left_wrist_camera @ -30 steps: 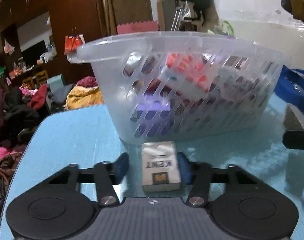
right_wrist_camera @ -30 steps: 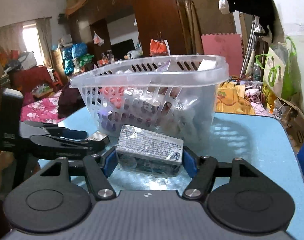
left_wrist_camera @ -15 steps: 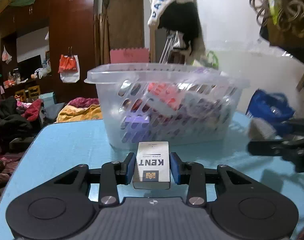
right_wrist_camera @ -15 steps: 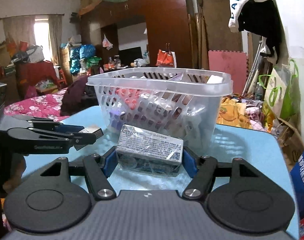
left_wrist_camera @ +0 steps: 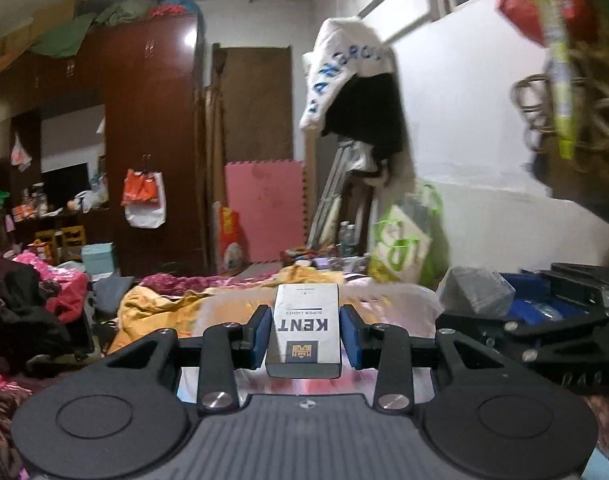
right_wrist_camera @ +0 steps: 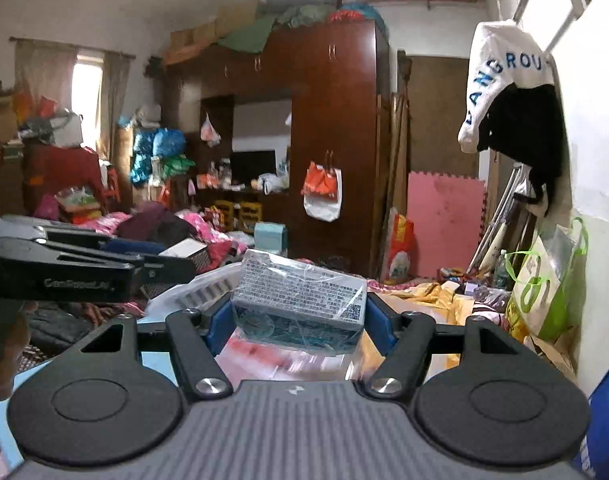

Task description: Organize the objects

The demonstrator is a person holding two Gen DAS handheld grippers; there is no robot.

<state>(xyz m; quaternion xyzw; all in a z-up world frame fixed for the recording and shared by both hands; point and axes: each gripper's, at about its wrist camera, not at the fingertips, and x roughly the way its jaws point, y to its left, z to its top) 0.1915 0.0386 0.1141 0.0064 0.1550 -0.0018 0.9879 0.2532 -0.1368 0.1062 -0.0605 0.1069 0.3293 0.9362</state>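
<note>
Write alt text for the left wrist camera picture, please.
The left gripper clamps a white KENT cigarette pack between blue pads, held up over a pale plastic basket. Behind lies a cluttered room with a dark wardrobe; the right gripper shows at right.

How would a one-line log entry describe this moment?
left gripper: shut on Kent pack | right gripper: shut on wrapped box | basket: below

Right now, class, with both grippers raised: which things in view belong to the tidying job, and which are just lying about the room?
Part of the job:
- KENT pack, clamped in the left gripper
- wrapped box, clamped in the right gripper
- clear basket, its rim just showing below

Just lying about:
- pink foam mat
- green-handled bag
- white cap on the wall
- clothes heaps
</note>
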